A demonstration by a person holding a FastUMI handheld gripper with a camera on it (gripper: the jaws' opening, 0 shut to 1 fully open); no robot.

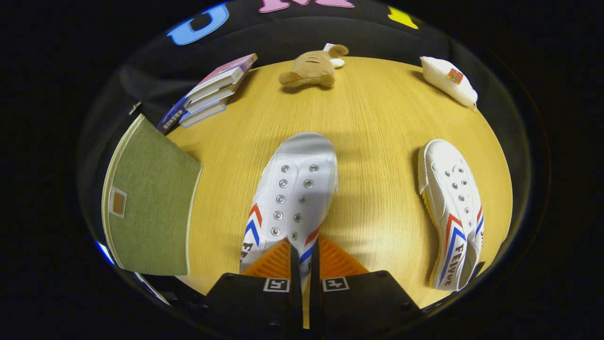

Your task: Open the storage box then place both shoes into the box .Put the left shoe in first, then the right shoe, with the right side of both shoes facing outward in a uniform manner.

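A white canvas shoe [295, 189] with red and blue chevrons lies just ahead of my fingers, toe pointing away. My gripper [304, 248] is shut on its heel end, and a strip of the shoe's opening edge shows in the narrow gap between the fingers. A second matching shoe [453, 208] rests on the wooden table [377, 118] to the right, toe also pointing away. The green fabric storage box [151, 208] with cream trim and a small brown tab stands to the left of the held shoe. I see one flat green face; I cannot tell whether the box is open.
A stack of books [210, 89] lies beyond the box at the table's far left. A brown plush toy [311, 68] sits at the far edge, and a white pouch [448, 80] lies at the far right.
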